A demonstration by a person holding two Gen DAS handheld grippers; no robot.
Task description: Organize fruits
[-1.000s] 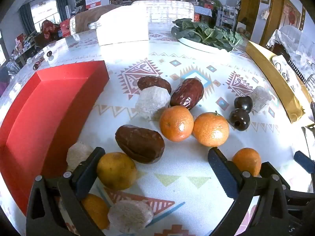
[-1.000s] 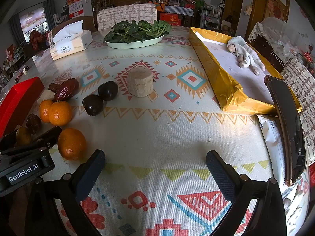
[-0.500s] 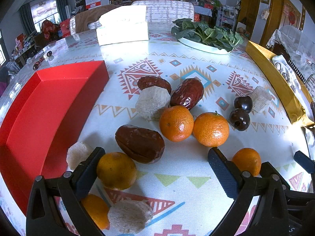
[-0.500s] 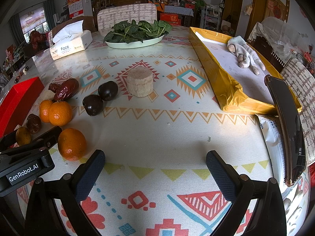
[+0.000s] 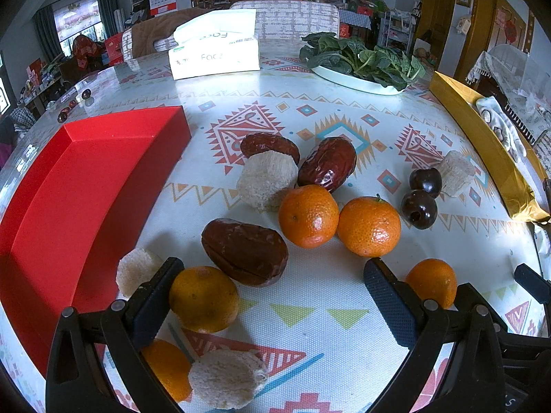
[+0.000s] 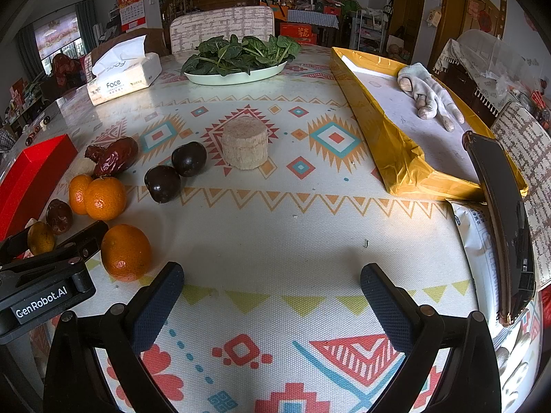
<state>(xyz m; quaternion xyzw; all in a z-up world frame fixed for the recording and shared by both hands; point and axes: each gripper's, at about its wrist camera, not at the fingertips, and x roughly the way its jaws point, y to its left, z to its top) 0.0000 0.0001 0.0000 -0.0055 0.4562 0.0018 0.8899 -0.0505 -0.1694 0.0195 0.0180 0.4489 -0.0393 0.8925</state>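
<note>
In the left wrist view my left gripper [image 5: 272, 303] is open just above the patterned tablecloth. A yellow-orange tangerine [image 5: 204, 298] lies against its left finger, and a big brown date [image 5: 244, 251] sits just ahead. Beyond are two orange tangerines [image 5: 308, 216], red dates [image 5: 327, 164], a pale sugarcane chunk [image 5: 268, 179] and two dark plums [image 5: 419, 209]. A red box [image 5: 69, 186] lies at the left. In the right wrist view my right gripper [image 6: 272, 304] is open over bare cloth, with a tangerine [image 6: 125, 252] to its left and the left gripper [image 6: 44, 275] beside that.
A gold tray [image 6: 396, 144] holding a glove runs along the right side. A plate of spinach [image 6: 237, 65] and a tissue box [image 6: 124, 75] stand at the far edge. A dark phone [image 6: 502, 220] leans at the right. A sugarcane chunk [image 6: 244, 146] stands mid-table.
The left gripper has tilted up and drawn back slightly, so the fruits sit a little lower in its view. The right gripper has hardly moved.
</note>
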